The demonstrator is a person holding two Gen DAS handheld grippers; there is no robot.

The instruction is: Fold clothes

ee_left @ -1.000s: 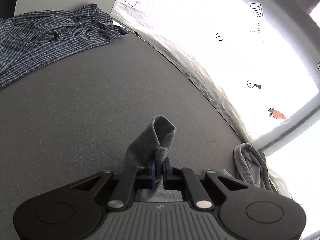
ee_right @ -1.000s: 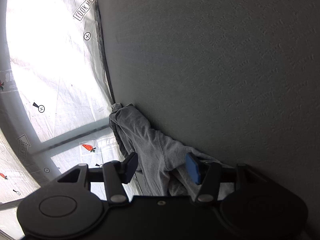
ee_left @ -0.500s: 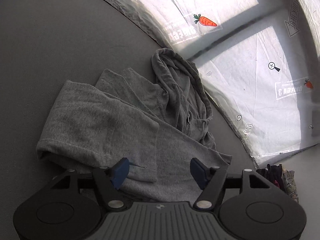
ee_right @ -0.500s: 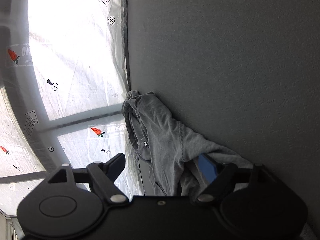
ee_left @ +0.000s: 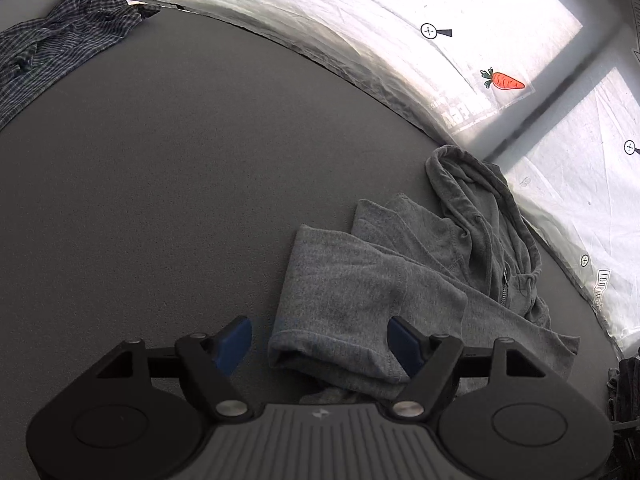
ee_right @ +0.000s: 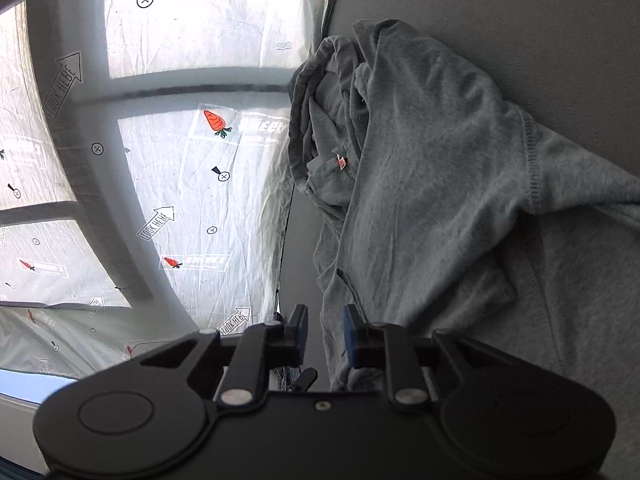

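Note:
A grey zip hoodie point(ee_left: 380, 280) lies bunched on the dark grey table point(ee_left: 180, 180) by its right edge, hood point(ee_left: 476, 192) toward the white sheeting. One sleeve is folded over the body. My left gripper point(ee_left: 320, 344) hovers over the sleeve's cuff end. Its jaws are opening wide, with the cuff between them untouched. In the right wrist view the hoodie point(ee_right: 440, 160) fills the right half, with a red zip pull point(ee_right: 341, 163). My right gripper point(ee_right: 325, 332) is at the hoodie's front edge. Its jaws are closing, narrow, with the cloth's edge between them and a gap showing.
A blue plaid shirt point(ee_left: 52, 36) lies crumpled at the table's far left corner. White plastic sheeting point(ee_left: 504, 80) with carrot prints and arrow marks covers the floor beyond the table edge. A dark bundle point(ee_left: 624, 392) sits at the right edge.
The left gripper let go of the grey cloth and opened, and the sleeve now lies folded on the hoodie. The right gripper rolled, moved in on the hoodie's edge and narrowed its jaws.

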